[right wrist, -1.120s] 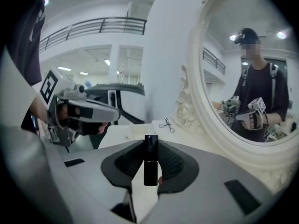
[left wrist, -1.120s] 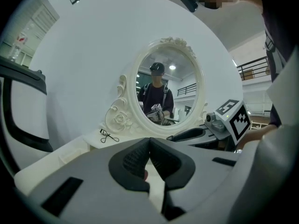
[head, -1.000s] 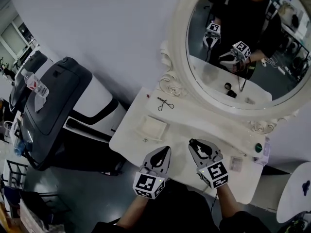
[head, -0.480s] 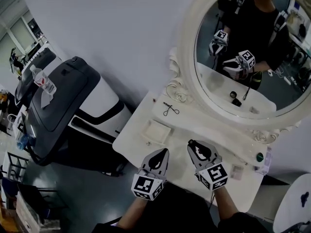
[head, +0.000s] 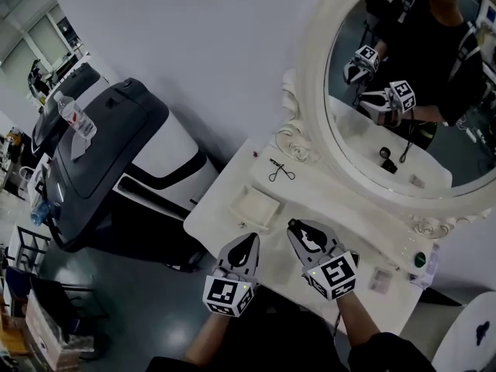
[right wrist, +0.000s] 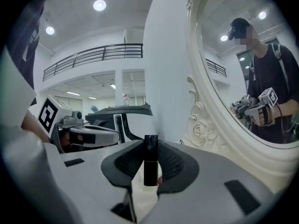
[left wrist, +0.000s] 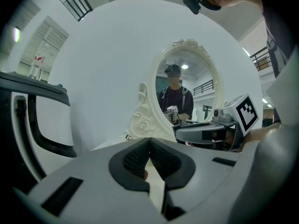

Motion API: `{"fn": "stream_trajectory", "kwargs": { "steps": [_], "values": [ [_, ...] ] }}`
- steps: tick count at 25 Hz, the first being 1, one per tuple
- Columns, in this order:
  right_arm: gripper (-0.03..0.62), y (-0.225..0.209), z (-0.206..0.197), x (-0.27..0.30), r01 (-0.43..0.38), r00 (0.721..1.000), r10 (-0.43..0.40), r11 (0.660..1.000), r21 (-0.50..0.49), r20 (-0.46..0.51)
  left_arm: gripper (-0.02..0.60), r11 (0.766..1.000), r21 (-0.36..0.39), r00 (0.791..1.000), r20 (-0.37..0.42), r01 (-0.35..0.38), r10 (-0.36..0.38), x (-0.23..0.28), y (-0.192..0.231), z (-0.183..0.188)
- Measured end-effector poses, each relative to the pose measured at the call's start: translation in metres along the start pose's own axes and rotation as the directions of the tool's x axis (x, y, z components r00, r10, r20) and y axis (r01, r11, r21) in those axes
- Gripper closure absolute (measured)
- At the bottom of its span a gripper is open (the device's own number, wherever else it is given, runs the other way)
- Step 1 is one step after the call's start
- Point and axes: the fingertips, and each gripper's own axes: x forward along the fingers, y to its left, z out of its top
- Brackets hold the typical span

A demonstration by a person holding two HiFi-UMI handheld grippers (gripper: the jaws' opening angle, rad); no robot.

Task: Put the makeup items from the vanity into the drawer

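lipstick [right wrist: 150, 169] stands upright, pinched in the right gripper [right wrist: 150, 146]. left gripper [left wrist: 150, 147] is closed, empty. in the head view the lipstick barely shows.

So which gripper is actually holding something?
The right gripper, clamped on a slim black tube; the left gripper has its jaws together with nothing between them.

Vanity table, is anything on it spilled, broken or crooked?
Nothing stands out. On the vanity the tray lies flat, the small metal tool lies by the mirror, and the right tongs hold a black tube upright.
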Motion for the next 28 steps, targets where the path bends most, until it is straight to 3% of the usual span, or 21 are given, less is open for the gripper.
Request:
{"fn": "stream_trajectory", "kwargs": {
  "steps": [7,21,28],
  "values": [
    [0.491,0.010,-0.002,0.044,0.010,1.000,-0.010,1.000,0.007,-0.023,0.568,1.000,0.018,1.000,-0.027,-0.011,0.012,0.010,0.044,-0.006],
    [0.491,0.016,-0.034,0.143,0.097,0.978,-0.103,0.995,-0.037,-0.179,0.568,0.990,0.035,0.988,-0.075,0.138,-0.136,0.040,0.116,-0.026],
    [0.491,0.011,-0.061,0.173,0.035,0.957,-0.054,0.997,-0.069,-0.285,0.568,0.992,-0.005,0.989,-0.088,0.122,-0.122,0.054,0.132,-0.041]
  ]
}}
